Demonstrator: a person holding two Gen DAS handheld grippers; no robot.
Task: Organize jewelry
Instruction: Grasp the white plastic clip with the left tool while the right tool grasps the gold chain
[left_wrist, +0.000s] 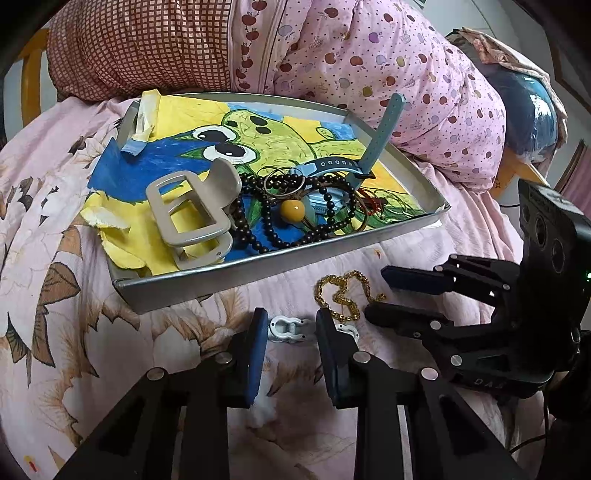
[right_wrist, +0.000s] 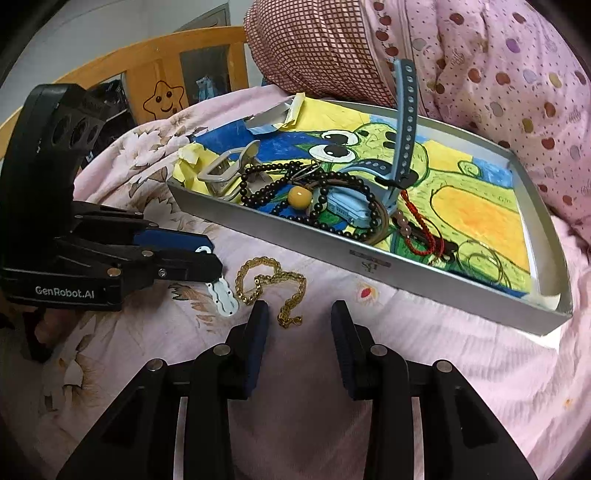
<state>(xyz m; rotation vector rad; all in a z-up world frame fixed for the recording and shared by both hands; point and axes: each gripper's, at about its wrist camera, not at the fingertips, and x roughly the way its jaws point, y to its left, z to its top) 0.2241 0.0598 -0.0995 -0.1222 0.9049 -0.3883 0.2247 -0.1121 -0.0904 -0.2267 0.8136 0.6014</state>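
Note:
A gold chain (left_wrist: 343, 295) (right_wrist: 273, 280) lies on the pink bedsheet in front of a silver tray (left_wrist: 258, 275) (right_wrist: 295, 236). My right gripper (right_wrist: 299, 317) (left_wrist: 376, 295) is open, low over the chain's near end. A small white hair clip (left_wrist: 288, 328) lies between the fingers of my open left gripper (left_wrist: 291, 325) (right_wrist: 216, 254). A second white piece (left_wrist: 347, 330) (right_wrist: 223, 295) sits just outside its right finger. In the tray are a beige hair claw (left_wrist: 188, 214) (right_wrist: 221, 170), dark bead strands (left_wrist: 273, 229) (right_wrist: 266, 192), a yellow bead (left_wrist: 292, 209) and a blue watch (left_wrist: 332, 168) (right_wrist: 347, 206).
The tray is lined with a yellow, blue and green drawing (right_wrist: 472, 206), with a red cord (right_wrist: 421, 229) and thin rings on it. A pink fruit-print quilt (left_wrist: 369, 74) and a checked pillow (left_wrist: 140, 48) crowd the tray's far side. A wooden headboard (right_wrist: 155, 74) stands behind.

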